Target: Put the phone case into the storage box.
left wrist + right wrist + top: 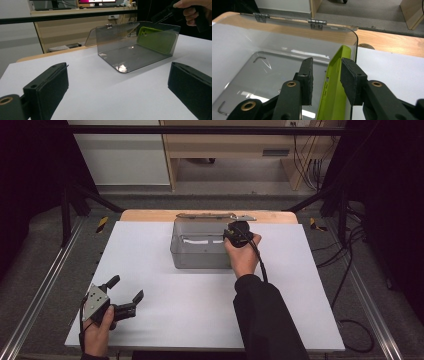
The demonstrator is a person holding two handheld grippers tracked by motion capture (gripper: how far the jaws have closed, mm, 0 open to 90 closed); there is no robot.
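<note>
A clear grey box (200, 261) stands at the far middle of the white table, its hinged lid (215, 215) folded back. Inside it a lime green phone case (334, 85) stands on edge against the box's right end wall (355, 40); the left gripper view shows the case (155, 40) through the wall. My right gripper (235, 234) points down over that end. Its jaws (326, 63) straddle the case's top edge, with a gap at the left pad, so it is open. My left gripper (126, 287) rests at the near left, jaws wide open (117, 87) and nothing between them.
The white table top (165, 320) lies bare between the left gripper and the box. A wooden strip (150, 215) runs along the far edge. Metal rails (45, 280) flank the table, and cables (350, 270) trail on the floor at the right.
</note>
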